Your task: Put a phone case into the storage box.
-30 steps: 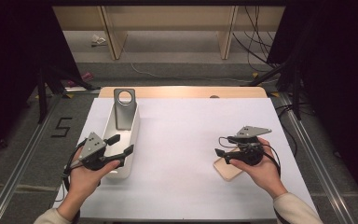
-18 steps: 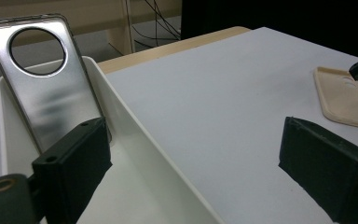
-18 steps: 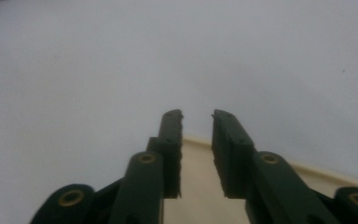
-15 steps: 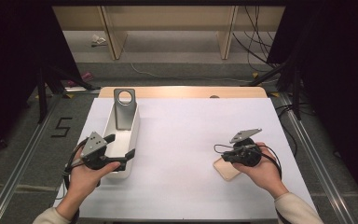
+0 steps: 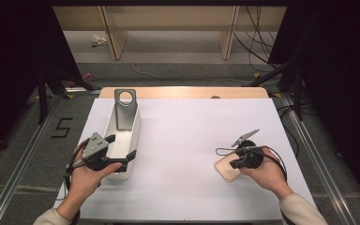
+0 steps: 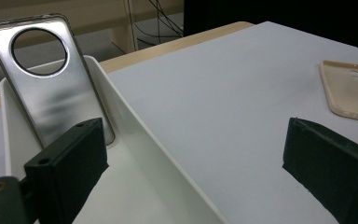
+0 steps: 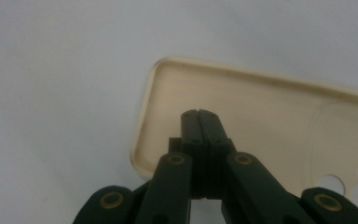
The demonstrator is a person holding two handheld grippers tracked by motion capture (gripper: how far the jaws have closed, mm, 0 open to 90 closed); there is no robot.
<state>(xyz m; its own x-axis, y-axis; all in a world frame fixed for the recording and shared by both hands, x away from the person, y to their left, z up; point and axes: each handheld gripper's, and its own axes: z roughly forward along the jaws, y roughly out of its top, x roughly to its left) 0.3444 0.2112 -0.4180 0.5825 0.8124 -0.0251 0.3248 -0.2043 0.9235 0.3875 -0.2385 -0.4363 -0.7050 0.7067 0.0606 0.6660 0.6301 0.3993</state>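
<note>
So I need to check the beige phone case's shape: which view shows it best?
The left gripper view: the beige phone case lies nearly whole, inside up. In the right gripper view shut jaws cover part of it. In the high view it is small, partly under the right gripper.

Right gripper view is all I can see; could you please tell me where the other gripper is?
Observer: The left gripper is at the near end of a white tray on the left side of the table.
Operator: Are its jaws open, please?
Observer: Yes. They have just been opening and now stand wide, astride the tray's right wall without pressing on it.
Operator: Is anything in that tray?
Observer: A silver phone cover with a round hole leans upright against the tray's far end.
</note>
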